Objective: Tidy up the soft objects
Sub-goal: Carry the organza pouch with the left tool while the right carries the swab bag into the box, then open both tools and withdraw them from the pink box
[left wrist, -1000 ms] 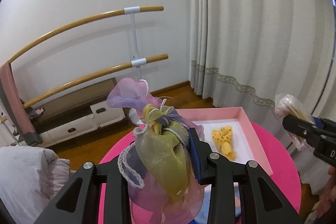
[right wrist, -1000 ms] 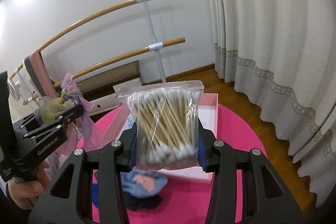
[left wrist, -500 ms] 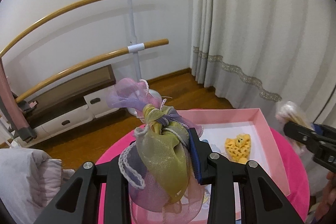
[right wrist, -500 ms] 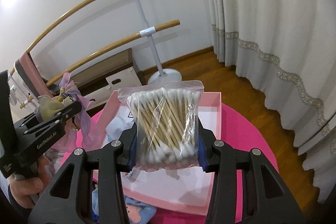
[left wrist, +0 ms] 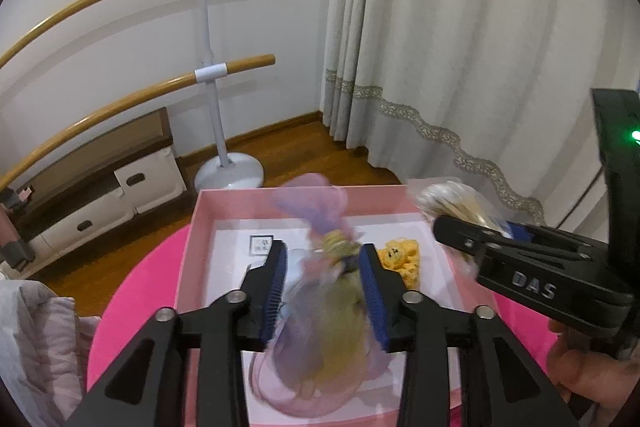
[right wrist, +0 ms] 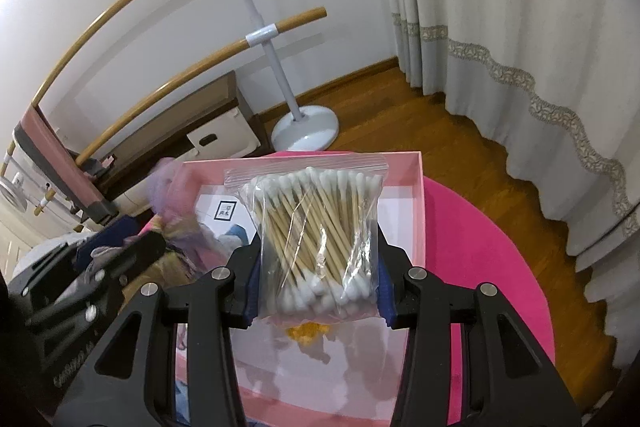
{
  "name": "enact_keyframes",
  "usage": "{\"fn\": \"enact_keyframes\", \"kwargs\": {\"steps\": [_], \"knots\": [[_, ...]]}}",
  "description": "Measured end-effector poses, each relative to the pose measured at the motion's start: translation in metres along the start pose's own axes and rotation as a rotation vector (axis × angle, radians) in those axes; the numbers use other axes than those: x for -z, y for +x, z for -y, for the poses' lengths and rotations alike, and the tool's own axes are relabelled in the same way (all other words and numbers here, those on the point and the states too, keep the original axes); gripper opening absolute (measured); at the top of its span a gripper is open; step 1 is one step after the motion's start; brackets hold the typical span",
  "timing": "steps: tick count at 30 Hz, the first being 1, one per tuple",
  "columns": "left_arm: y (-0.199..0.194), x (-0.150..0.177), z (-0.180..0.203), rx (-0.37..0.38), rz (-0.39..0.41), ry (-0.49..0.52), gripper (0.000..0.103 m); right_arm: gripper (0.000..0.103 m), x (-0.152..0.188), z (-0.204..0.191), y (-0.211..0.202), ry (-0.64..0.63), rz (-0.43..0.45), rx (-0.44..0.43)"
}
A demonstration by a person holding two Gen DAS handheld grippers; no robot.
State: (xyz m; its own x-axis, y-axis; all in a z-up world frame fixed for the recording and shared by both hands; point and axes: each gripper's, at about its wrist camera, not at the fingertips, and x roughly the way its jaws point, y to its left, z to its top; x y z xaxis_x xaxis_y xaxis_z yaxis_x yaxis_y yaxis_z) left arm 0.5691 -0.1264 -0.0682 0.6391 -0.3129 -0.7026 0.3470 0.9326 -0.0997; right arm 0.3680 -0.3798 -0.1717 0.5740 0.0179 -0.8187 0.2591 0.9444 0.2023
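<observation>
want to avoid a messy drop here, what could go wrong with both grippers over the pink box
1. The left gripper has just been opening with the blurred organza pouch between its fingers, so the pouch may land on the yellow knitted toy in the pink box.
2. The right gripper with the cotton swab bag is close alongside; they could bump.

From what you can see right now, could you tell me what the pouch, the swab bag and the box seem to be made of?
Lilac and yellow-green pouch: sheer, organza-like fabric, translucent though blurred.
Clear zip bag of swabs: glossy thin plastic, creased; sticks look wooden, tips cottony.
Shallow pink box: matte, probably cardboard, with thin straight walls.
</observation>
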Motion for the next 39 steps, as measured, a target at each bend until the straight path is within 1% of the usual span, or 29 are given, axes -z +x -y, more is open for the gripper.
{"fn": "enact_keyframes", "kwargs": {"steps": [1,2,3,4,5,6,8,9,10,11,12,13,14,17,19,20,21,23,26,31,34,39], "knots": [[0.000,0.002,-0.001,-0.003,0.004,0.002,0.062,0.042,-0.001,0.000,0.004,0.000,-0.007,-0.001],[0.004,-0.003,-0.004,-0.018,0.014,0.007,0.070,0.043,-0.002,-0.001,0.007,-0.003,-0.017,-0.002],[0.000,0.003,-0.005,-0.030,0.026,0.008,0.084,0.045,-0.002,-0.003,0.012,-0.011,-0.035,-0.003],[-0.004,0.010,-0.002,-0.037,0.037,0.008,0.090,0.047,-0.002,-0.004,0.016,-0.017,-0.051,-0.004],[-0.003,0.006,-0.007,-0.044,0.053,0.005,0.091,0.052,-0.002,-0.004,0.020,-0.017,-0.057,-0.008],[-0.001,0.009,-0.006,-0.047,0.058,0.002,0.093,0.057,-0.001,-0.002,0.022,-0.012,-0.054,-0.009],[-0.004,0.010,-0.012,-0.057,0.069,-0.016,0.096,0.078,0.002,0.000,0.024,0.001,-0.047,-0.008],[-0.005,0.010,-0.015,-0.065,0.075,-0.022,0.096,0.083,0.004,0.000,0.024,0.008,-0.045,-0.014],[-0.006,0.008,-0.021,-0.077,0.085,-0.028,0.097,0.091,0.005,0.002,0.022,0.020,-0.038,-0.027],[-0.010,0.012,-0.020,-0.086,0.092,-0.031,0.097,0.095,0.006,0.002,0.020,0.025,-0.032,-0.034],[-0.012,0.013,-0.023,-0.097,0.102,-0.032,0.097,0.097,0.008,0.002,0.016,0.033,-0.021,-0.042],[-0.017,0.020,-0.021,-0.101,0.109,-0.034,0.097,0.100,0.008,0.003,0.013,0.038,-0.011,-0.044],[-0.019,0.019,-0.026,-0.109,0.117,-0.038,0.098,0.103,0.008,0.003,0.007,0.046,0.004,-0.047],[-0.032,0.036,-0.022,-0.128,0.132,-0.040,0.098,0.103,0.011,0.002,-0.009,0.052,0.036,-0.047],[-0.049,0.058,-0.009,-0.138,0.144,-0.038,0.099,0.103,0.013,0.001,-0.018,0.054,0.052,-0.044],[-0.054,0.063,-0.008,-0.146,0.148,-0.037,0.099,0.103,0.015,0.001,-0.025,0.057,0.063,-0.041],[-0.072,0.082,-0.004,-0.150,0.153,-0.034,0.099,0.103,0.017,0.000,-0.032,0.060,0.077,-0.038],[-0.085,0.092,-0.003,-0.158,0.167,-0.031,0.099,0.103,0.023,-0.006,-0.048,0.054,0.104,-0.033],[-0.109,0.109,0.000,-0.177,0.191,-0.026,0.103,0.103,0.034,-0.014,-0.068,0.029,0.135,-0.011],[-0.137,0.139,0.005,-0.200,0.223,-0.022,0.103,0.103,0.058,-0.041,-0.109,-0.017,0.212,0.026],[-0.154,0.158,0.012,-0.242,0.241,-0.007,0.103,0.103,0.076,-0.058,-0.134,-0.047,0.265,0.063],[-0.178,0.188,0.013,-0.250,0.256,-0.022,0.103,0.103,0.111,-0.087,-0.176,-0.088,0.366,0.116]]}}
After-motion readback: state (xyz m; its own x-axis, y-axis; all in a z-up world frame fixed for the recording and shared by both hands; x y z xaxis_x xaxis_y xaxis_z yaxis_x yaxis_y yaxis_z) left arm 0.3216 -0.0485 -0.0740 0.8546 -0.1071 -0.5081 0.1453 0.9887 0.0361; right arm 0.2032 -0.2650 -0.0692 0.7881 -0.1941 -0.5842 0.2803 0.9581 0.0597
